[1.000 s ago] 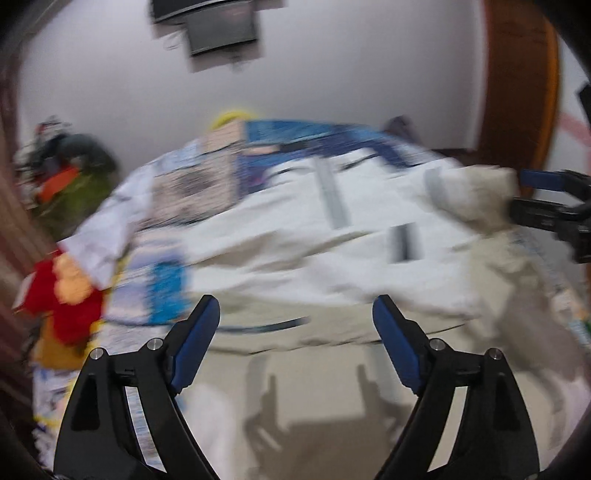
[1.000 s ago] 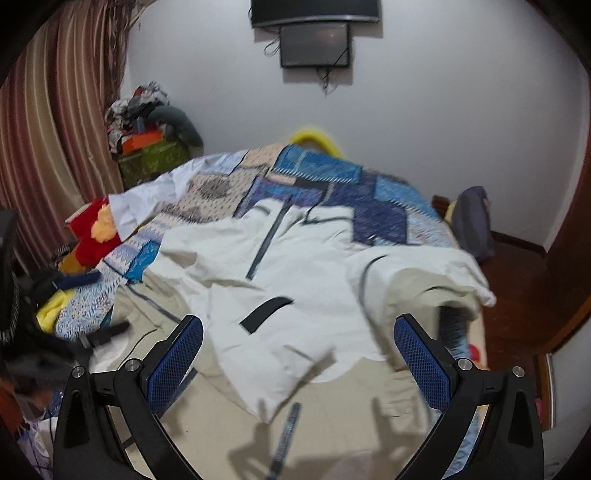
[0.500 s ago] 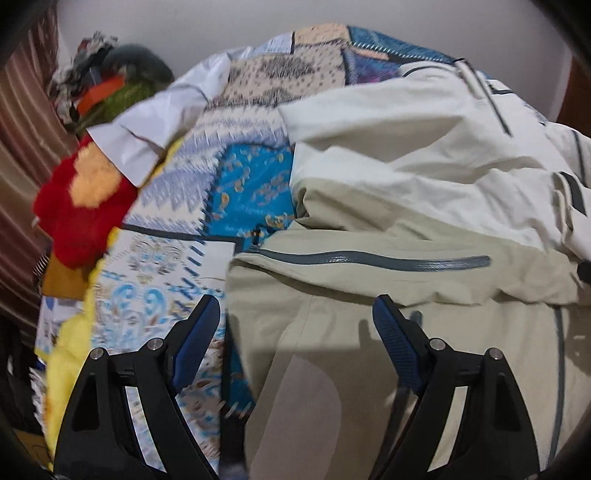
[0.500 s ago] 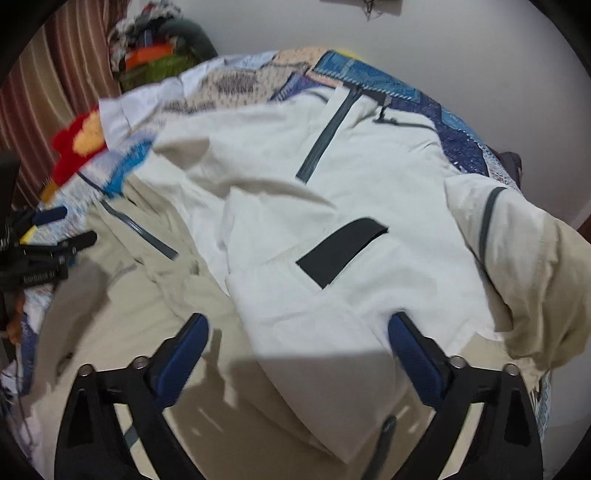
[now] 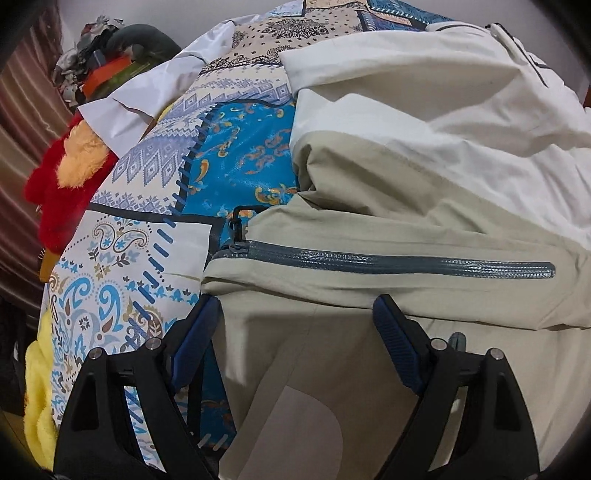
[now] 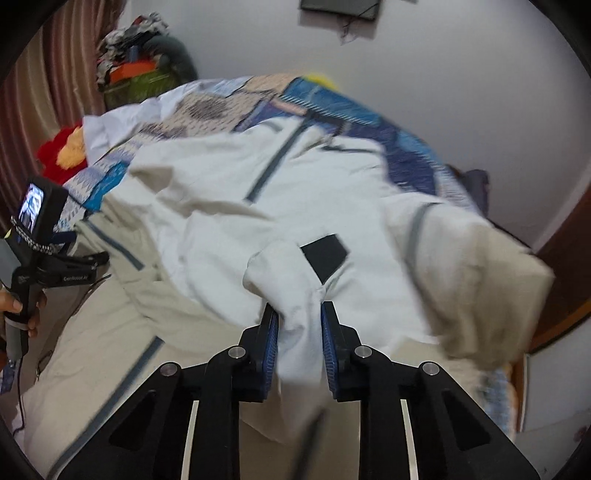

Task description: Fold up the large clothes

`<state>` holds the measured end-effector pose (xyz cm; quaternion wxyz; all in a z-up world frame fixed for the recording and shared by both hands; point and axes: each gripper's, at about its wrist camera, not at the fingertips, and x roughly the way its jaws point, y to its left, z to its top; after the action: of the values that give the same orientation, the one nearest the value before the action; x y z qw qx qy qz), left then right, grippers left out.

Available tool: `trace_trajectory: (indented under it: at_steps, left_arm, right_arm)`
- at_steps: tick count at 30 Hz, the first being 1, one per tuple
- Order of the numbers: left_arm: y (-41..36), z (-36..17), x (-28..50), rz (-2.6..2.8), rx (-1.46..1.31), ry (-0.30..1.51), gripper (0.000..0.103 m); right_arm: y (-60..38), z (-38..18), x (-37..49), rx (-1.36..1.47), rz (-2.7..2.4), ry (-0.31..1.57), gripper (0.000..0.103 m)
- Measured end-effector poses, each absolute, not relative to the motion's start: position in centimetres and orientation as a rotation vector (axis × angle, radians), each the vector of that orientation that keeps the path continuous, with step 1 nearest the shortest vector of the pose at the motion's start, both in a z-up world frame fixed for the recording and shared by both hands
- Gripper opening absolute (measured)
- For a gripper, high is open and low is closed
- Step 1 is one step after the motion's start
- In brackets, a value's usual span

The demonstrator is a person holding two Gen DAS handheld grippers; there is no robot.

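Note:
A large white and beige jacket (image 6: 229, 206) lies spread on the bed, with a black patch (image 6: 325, 254) near its middle. My right gripper (image 6: 299, 310) is closing its jaws, and a bunched fold of white jacket cloth is pinched between the blue pads. My left gripper (image 5: 295, 306) stands open low over the jacket's beige part (image 5: 369, 229), just below a grey zipper (image 5: 388, 260). Its left fingertip is at the cloth's edge and its right one rests over the cloth. The left gripper (image 6: 79, 247) also shows at the left of the right wrist view, held by a hand (image 6: 18, 306).
A patchwork bedspread (image 5: 147, 236) covers the bed. A red plush toy (image 5: 62, 184) and a yellow one (image 5: 37, 406) lie along its left side. A pile of clothes (image 6: 140, 62) and a curtain (image 6: 55, 74) stand at the back left. A dark screen (image 6: 340, 7) hangs on the wall.
Both grippers came down close to the jacket. The right jaws went from wide apart to closed around a white fold. The left gripper stayed open and reached the beige edge.

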<state>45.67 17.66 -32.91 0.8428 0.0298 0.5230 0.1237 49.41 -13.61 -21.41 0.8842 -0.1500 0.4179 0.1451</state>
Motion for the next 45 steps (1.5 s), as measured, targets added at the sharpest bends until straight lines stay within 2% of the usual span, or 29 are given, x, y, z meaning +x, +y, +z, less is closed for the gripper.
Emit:
trace_trajectory:
  at_steps: [7, 18, 24, 28, 37, 45]
  left_arm:
    - [17.5, -33.3, 45.7, 0.286, 0.055, 1.114, 0.088]
    - [17.2, -33.5, 45.2, 0.280, 0.077, 1.124, 0.092]
    - [16.9, -33.5, 44.3, 0.233, 0.133, 1.118, 0.092]
    - [17.0, -32.8, 43.6, 0.212, 0.134, 1.136, 0.091]
    - [20.1, -26.3, 45.1, 0.225, 0.085, 0.990, 0.091]
    - [24.4, -27.5, 51.5, 0.278, -0.028, 1.020, 0.091]
  right_arm:
    - [-19.9, -19.6, 47.1, -0.336, 0.196, 0.875, 0.020]
    - [-26.1, -18.4, 44.4, -0.193, 0.163, 0.935, 0.021]
    - [-25.0, -15.8, 43.6, -0.280, 0.047, 0.809, 0.021]
    - [-24.8, -14.3, 44.5, -0.222, 0.074, 0.787, 0.021]
    - [-15.7, -16.2, 49.7, -0.184, 0.371, 0.862, 0.021]
    - [-3.7, -20.9, 54.7, -0.246, 0.560, 0.934, 0.021]
